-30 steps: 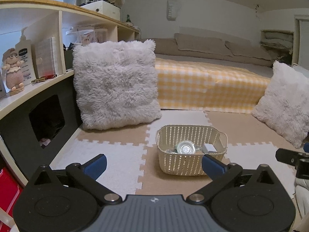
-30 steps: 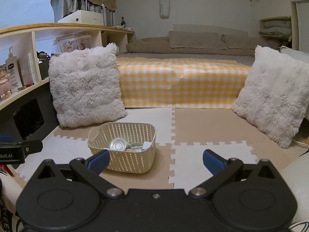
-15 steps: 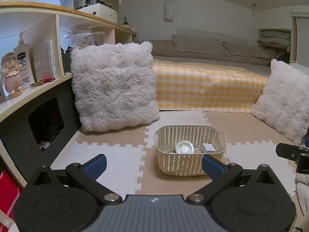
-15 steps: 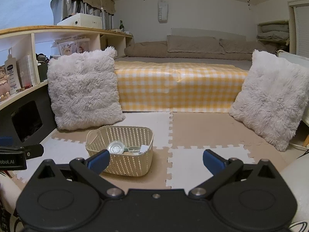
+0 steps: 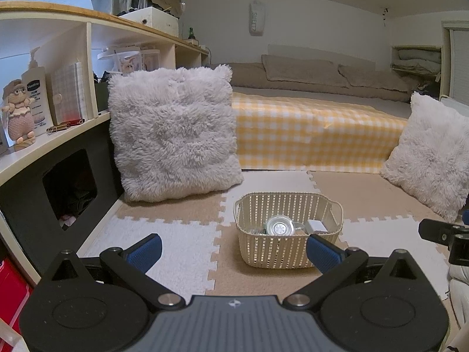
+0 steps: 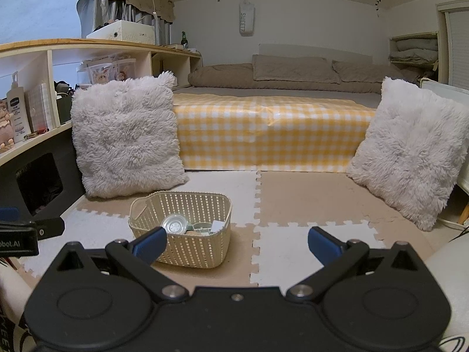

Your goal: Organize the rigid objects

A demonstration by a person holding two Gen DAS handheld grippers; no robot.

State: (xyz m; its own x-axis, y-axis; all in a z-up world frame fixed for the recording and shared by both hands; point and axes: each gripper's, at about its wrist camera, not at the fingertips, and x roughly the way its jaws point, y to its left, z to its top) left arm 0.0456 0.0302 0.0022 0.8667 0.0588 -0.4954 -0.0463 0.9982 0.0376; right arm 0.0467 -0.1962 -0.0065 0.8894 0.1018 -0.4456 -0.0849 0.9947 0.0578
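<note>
A cream plastic basket (image 5: 275,255) (image 6: 187,252) stands on the foam floor mat. Inside it lie a round silver lid or can (image 5: 280,228) (image 6: 174,226), a small white block (image 5: 316,225) (image 6: 217,225) and some greenish items I cannot make out. My left gripper (image 5: 233,250) is open and empty, held above the mat just short of the basket. My right gripper (image 6: 237,243) is also open and empty, with the basket behind its left finger. Each gripper's body shows at the edge of the other's view.
Puzzle mat tiles (image 6: 293,252) cover the floor. A fluffy pillow (image 5: 173,135) leans against the shelf unit (image 5: 58,135) at left, another pillow (image 6: 410,152) stands at right. A bed with a yellow checked cover (image 6: 269,138) runs behind. The shelf holds a lotion bottle (image 5: 35,96) and a doll (image 5: 19,114).
Both views have tilted up slightly, so the basket sits a little lower in frame. Both grippers stay open and empty.
</note>
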